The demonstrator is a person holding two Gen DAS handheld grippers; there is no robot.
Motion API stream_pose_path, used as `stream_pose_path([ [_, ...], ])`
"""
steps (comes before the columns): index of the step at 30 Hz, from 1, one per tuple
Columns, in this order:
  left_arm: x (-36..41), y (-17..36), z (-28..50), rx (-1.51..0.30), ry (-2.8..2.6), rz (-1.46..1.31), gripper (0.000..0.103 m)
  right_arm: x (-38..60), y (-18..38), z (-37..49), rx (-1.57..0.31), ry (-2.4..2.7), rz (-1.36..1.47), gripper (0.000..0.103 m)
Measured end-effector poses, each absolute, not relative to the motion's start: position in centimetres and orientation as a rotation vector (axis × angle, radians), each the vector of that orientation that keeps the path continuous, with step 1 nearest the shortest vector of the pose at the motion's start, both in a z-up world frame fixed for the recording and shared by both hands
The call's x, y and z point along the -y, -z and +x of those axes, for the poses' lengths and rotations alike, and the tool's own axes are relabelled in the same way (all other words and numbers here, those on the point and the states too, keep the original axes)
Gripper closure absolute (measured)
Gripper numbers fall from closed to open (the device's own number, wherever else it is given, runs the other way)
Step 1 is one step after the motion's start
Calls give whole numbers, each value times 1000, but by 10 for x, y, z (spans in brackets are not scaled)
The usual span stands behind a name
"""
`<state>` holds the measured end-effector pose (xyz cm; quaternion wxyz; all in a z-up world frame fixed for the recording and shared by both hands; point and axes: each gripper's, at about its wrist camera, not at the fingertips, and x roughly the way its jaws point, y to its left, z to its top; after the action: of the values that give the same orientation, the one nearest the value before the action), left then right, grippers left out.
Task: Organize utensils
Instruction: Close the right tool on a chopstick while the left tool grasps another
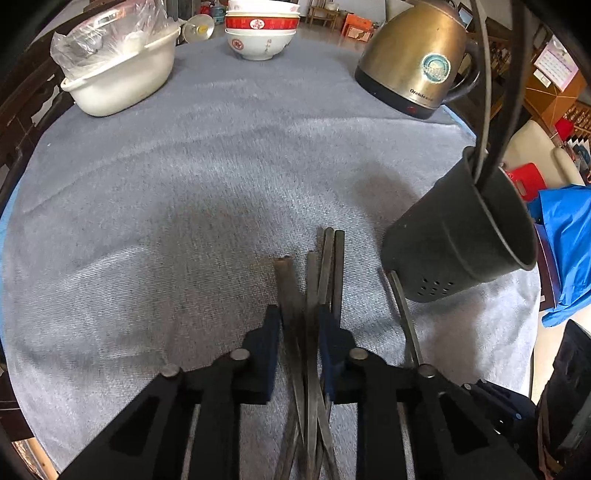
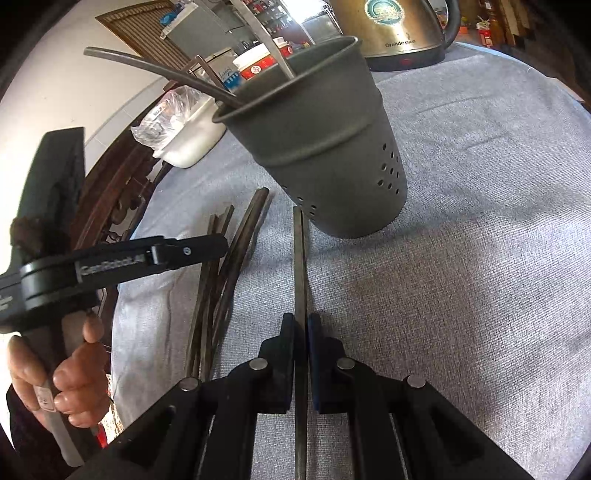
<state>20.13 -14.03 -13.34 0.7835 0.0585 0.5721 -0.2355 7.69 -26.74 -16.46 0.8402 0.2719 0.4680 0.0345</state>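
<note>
Several dark slender chopsticks (image 1: 314, 295) lie bunched, ends splayed.

Dark grey perforated metal utensil holder (image 2: 321, 147), round-hole dot pattern near base. Dark grey-brown chopsticks (image 1: 314, 288). Pale blue-grey woven tablecloth (image 1: 207, 177). Brass-gold steel kettle (image 1: 413, 55), black base, teal round sticker. White ceramic bowls (image 1: 260, 33), red band, red emblem. Cream plastic tub (image 1: 122, 81). Black gripper fingers (image 2: 284, 350), blue pads.
</note>
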Motion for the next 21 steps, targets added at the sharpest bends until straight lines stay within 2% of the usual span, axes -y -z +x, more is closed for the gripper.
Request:
stream_pose_path([
  [6,128,130,201,-1219,526,92,93,267,165,78,-990,-70,571,94],
  [7,124,129,200,-1217,530,85,97,266,165,78,-990,-68,568,94],
  [21,79,112,203,-1205,540,-20,97,259,161,90,-1043,-35,521,94],
])
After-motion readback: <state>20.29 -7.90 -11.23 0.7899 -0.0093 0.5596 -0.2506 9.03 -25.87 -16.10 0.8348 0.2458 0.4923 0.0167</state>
